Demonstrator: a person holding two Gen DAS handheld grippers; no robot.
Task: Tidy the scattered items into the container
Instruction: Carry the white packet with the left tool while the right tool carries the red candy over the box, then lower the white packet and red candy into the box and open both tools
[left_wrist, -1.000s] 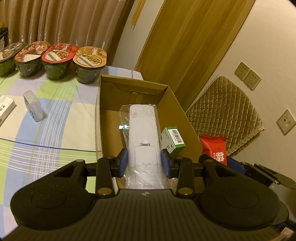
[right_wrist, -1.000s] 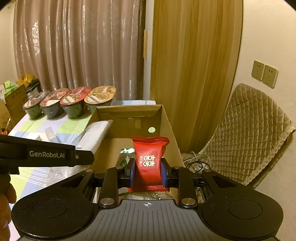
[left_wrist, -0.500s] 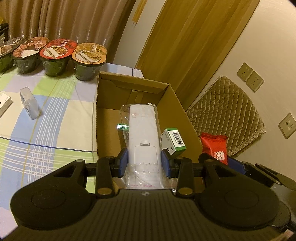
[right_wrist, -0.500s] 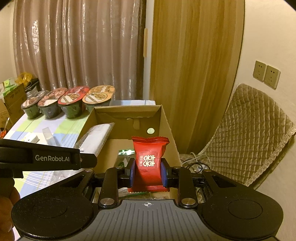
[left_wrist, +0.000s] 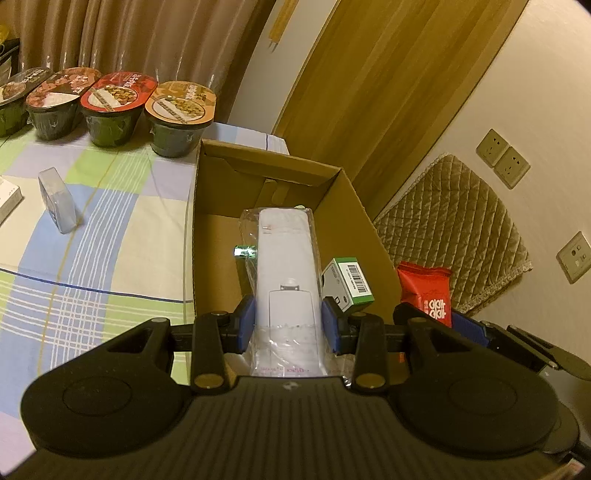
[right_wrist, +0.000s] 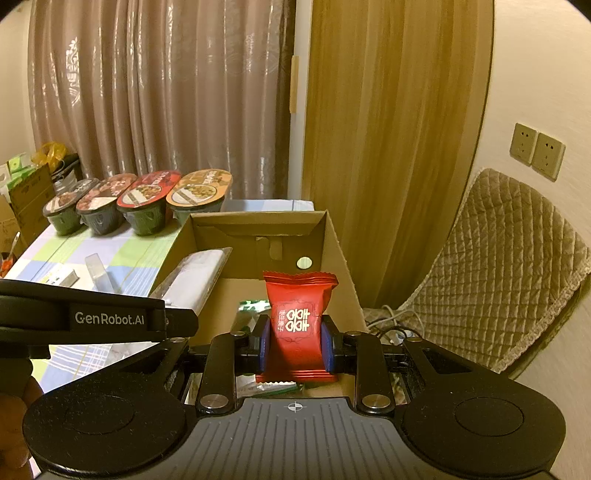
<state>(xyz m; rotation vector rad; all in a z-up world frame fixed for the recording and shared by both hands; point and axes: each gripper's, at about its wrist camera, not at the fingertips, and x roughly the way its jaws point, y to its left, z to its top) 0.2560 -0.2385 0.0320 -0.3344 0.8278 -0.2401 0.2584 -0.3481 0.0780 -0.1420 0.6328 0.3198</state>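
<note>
Over the box (left_wrist: 362, 206), the left gripper (left_wrist: 287, 323) grasps a bagged white remote (left_wrist: 286, 266) that hides the box floor, while the right gripper (right_wrist: 294, 341) clenches a red sachet (right_wrist: 297, 321), its lower edge cut off.

My white pack (left_wrist: 286, 269) hides part of the box floor (left_wrist: 218, 258); the far-left bowl (left_wrist: 11, 107) is cut off.

White remote in clear plastic (left_wrist: 286, 266) and red candy packet (right_wrist: 297, 325) hang above the open cardboard box (left_wrist: 369, 229); green-white carton (left_wrist: 349, 282) inside
</note>
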